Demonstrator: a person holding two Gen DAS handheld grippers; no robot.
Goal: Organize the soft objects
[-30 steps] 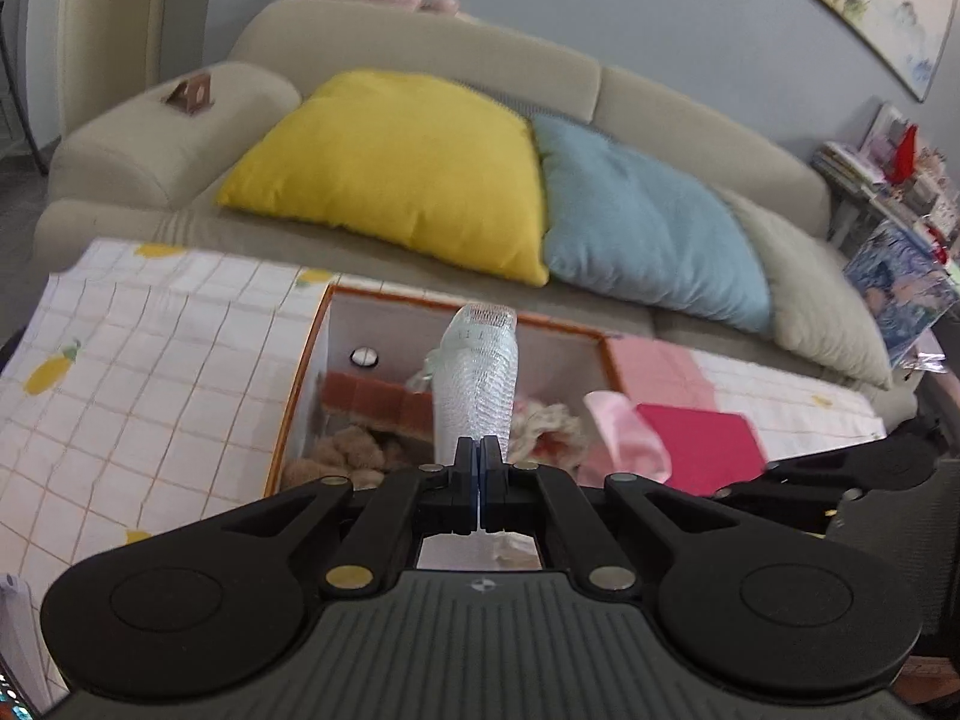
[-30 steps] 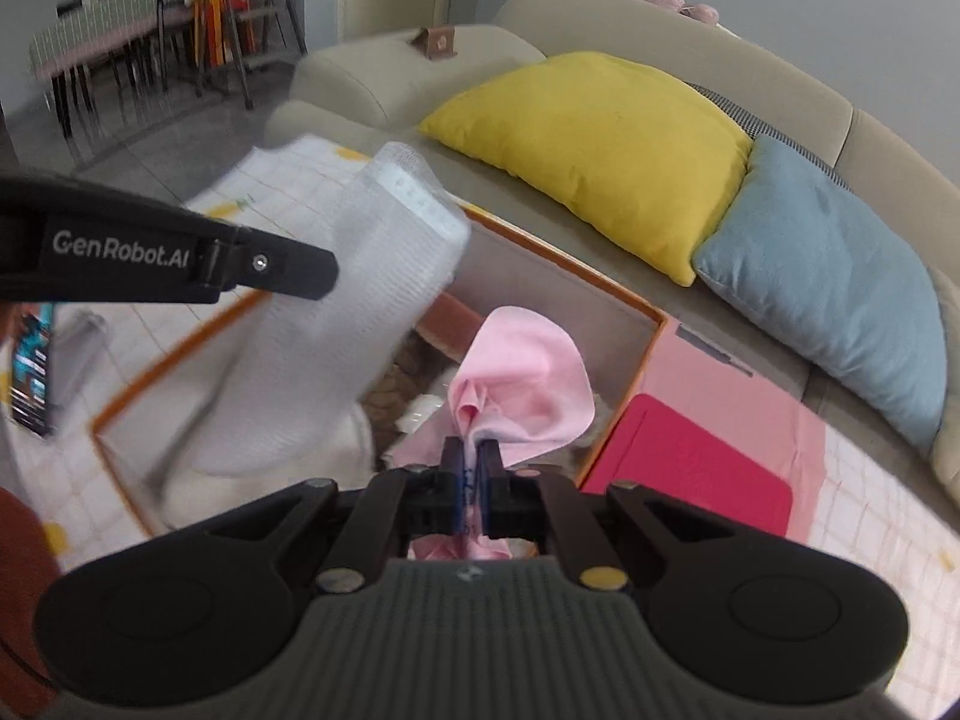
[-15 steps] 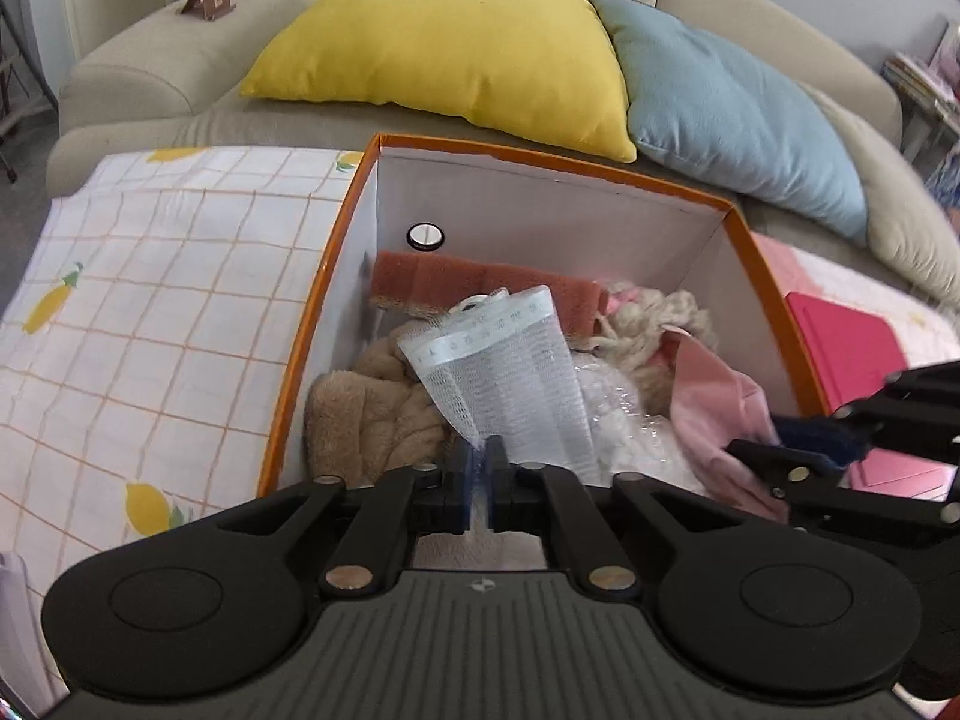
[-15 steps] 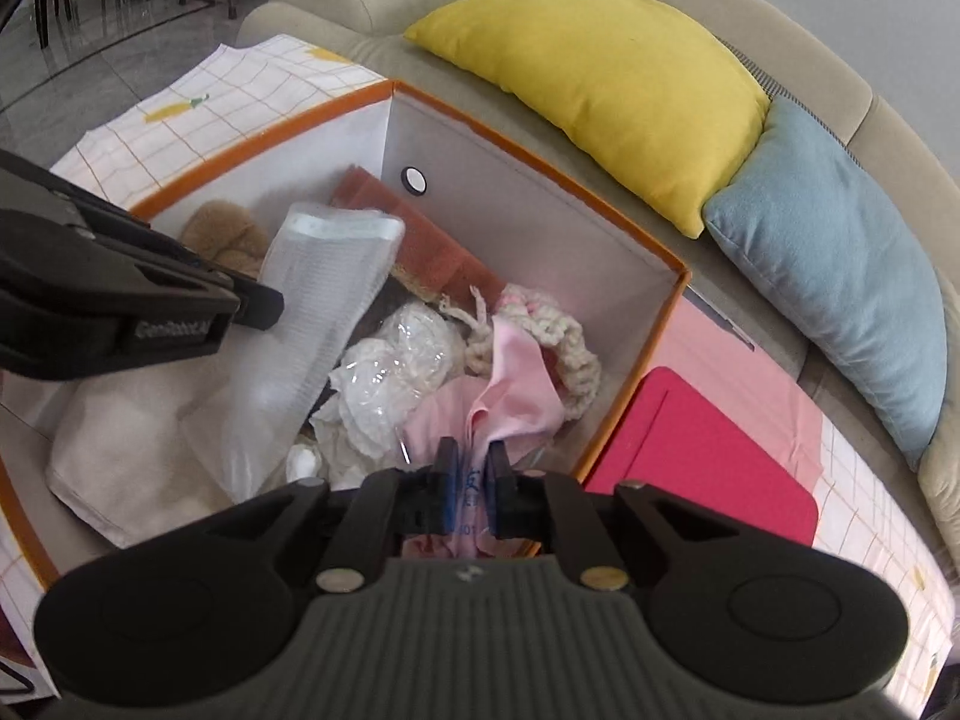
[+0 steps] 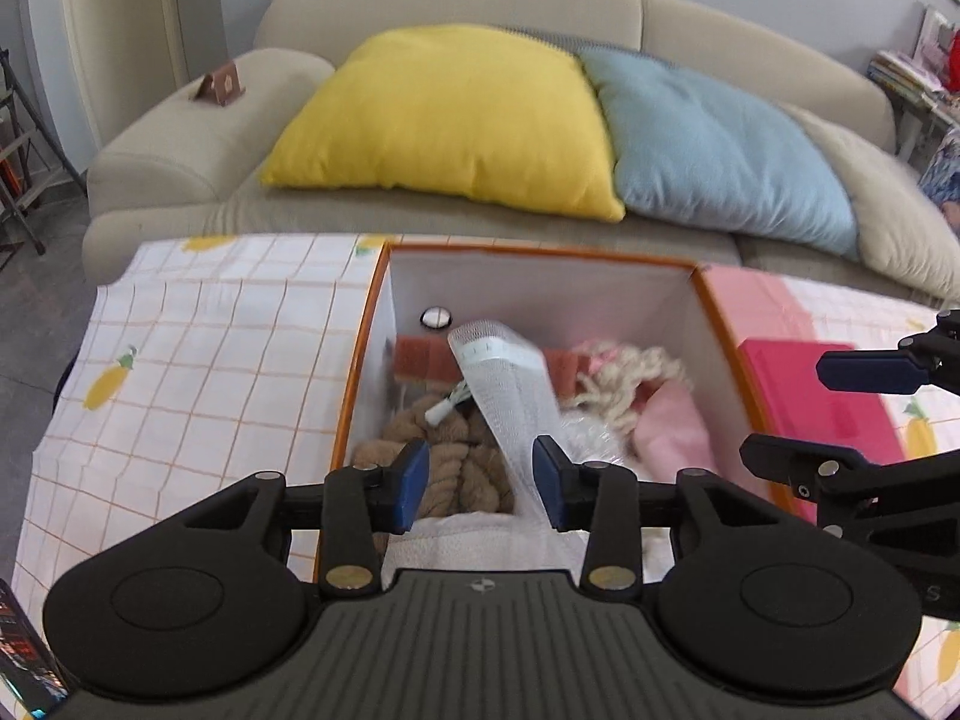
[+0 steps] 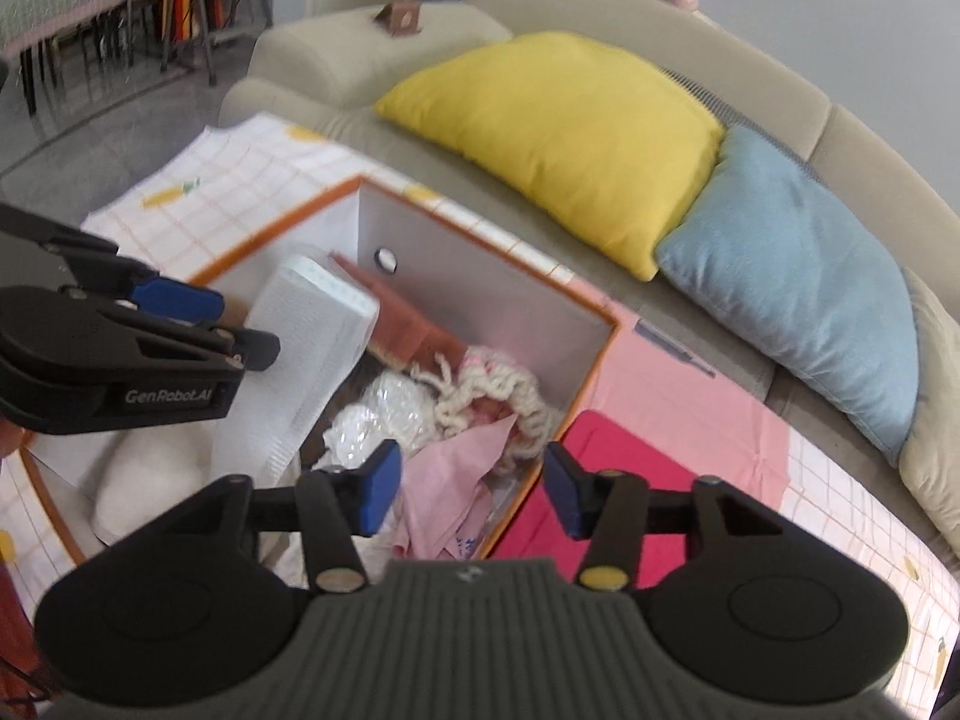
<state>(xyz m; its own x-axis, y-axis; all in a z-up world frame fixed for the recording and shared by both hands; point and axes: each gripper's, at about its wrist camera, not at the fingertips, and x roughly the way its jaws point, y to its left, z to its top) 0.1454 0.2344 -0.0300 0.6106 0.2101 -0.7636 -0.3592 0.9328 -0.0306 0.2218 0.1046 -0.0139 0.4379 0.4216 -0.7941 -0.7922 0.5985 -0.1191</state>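
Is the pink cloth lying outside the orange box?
No, the pink cloth lies inside the orange box, at its right end beside the cream yarn.

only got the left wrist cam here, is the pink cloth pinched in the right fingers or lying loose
observer: Loose. In the right wrist view the right gripper is opening, and the pink cloth lies in the box below the gap between its fingers, with neither pad pressing on it.
operator: ok and whats in the near end of the box beside my mesh sleeve, my own gripper blocks most of it
observer: A rounded, folded white cloth lies there, beside the mesh sleeve and just below the left gripper.
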